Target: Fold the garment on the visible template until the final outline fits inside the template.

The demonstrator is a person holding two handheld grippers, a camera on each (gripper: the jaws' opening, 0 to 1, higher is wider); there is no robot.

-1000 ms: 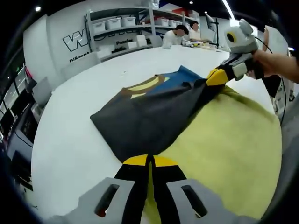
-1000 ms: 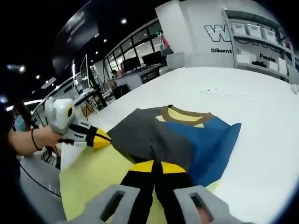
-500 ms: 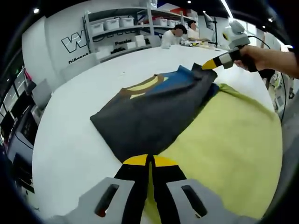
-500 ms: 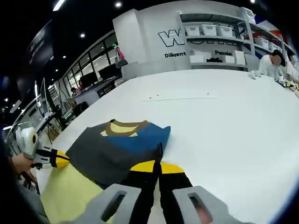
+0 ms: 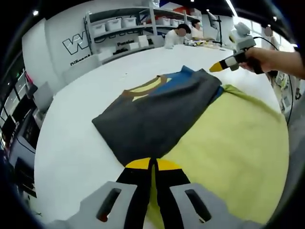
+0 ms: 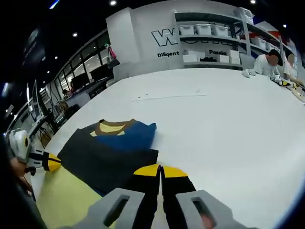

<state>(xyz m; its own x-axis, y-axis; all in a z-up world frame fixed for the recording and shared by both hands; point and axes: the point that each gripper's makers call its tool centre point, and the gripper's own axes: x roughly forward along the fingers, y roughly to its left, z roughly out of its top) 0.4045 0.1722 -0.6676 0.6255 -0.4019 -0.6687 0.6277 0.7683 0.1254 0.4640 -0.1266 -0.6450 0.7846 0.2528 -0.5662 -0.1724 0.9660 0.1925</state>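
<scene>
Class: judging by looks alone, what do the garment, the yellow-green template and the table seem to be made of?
Garment: soft matte knit fabric, probably cotton; it drapes and folds flat. Template: matte yellow-green sheet, possibly felt or cloth; gently rumpled. Table: smooth, hard white surface, faint sheen; material unclear.

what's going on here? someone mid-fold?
A person holds tongs in each hand over a white table. A garment, dark grey with blue and a yellow-brown collar, lies folded partly on a yellow-green template, with the rest spilling onto the table. The left tongs sit at the garment's near edge, jaws together; whether they pinch fabric is unclear. The right tongs hang just past the far corner, jaws closed and holding nothing. The fold isn't finished.
</scene>
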